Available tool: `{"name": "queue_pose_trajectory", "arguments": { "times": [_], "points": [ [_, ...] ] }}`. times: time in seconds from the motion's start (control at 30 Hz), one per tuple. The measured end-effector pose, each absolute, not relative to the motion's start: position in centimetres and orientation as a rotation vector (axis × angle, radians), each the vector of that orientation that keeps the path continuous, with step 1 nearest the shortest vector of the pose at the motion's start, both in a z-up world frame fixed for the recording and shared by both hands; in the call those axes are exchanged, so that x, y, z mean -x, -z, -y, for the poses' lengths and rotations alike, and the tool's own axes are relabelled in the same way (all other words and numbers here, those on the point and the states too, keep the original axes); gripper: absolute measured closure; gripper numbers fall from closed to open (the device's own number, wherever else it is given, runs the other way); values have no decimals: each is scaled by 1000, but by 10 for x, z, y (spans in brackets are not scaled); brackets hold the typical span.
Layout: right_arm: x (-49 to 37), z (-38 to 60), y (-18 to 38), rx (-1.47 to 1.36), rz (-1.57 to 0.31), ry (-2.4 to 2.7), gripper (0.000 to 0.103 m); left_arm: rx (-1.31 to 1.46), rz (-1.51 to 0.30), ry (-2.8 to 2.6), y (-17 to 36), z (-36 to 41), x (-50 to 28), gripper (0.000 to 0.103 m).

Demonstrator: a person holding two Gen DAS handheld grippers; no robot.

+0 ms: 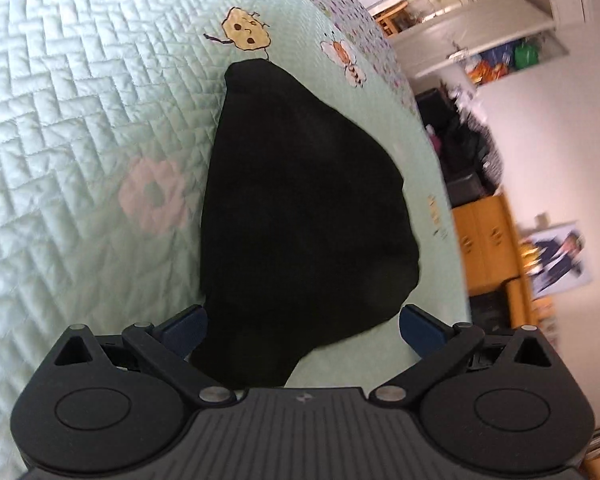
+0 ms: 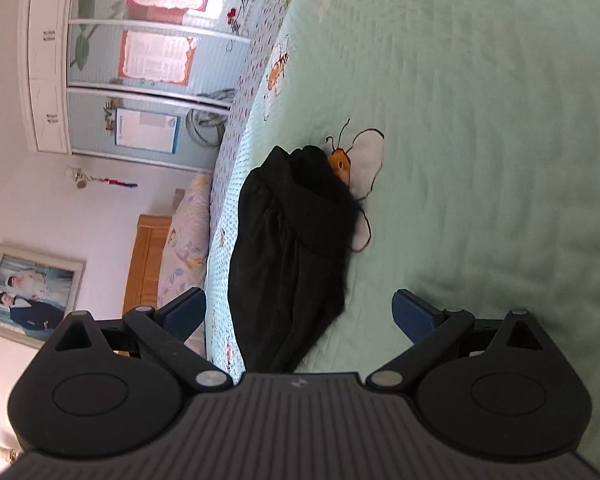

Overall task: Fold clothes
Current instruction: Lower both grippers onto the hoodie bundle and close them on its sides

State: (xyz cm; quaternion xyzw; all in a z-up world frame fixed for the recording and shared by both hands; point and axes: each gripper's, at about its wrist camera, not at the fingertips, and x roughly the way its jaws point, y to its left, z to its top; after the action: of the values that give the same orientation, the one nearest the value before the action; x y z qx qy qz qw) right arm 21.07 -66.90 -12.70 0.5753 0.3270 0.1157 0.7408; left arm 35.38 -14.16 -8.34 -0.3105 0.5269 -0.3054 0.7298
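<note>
we judge the folding barely begun: the black garment (image 1: 300,200) lies bunched on the mint quilted bedspread (image 1: 80,140), and our left gripper (image 1: 303,322) and right gripper (image 2: 299,312) hover wide open, holding nothing.

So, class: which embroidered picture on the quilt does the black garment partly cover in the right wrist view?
The orange-headed bee; the black garment overlaps it, while the other bee lies uncovered.

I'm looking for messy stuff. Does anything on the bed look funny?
Yes. The black garment lies in a rumpled heap on the green quilt, not folded flat, and it hides part of a bee picture. Both grippers are open.
</note>
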Motion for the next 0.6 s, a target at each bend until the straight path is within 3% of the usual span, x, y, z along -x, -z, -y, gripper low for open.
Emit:
{"name": "queue_pose_trajectory", "arguments": {
  "times": [0.6],
  "points": [
    [-304, 687, 135, -1309, -893, -386, 0, 755, -1373, 812, 133, 174, -443, 1]
  ]
}}
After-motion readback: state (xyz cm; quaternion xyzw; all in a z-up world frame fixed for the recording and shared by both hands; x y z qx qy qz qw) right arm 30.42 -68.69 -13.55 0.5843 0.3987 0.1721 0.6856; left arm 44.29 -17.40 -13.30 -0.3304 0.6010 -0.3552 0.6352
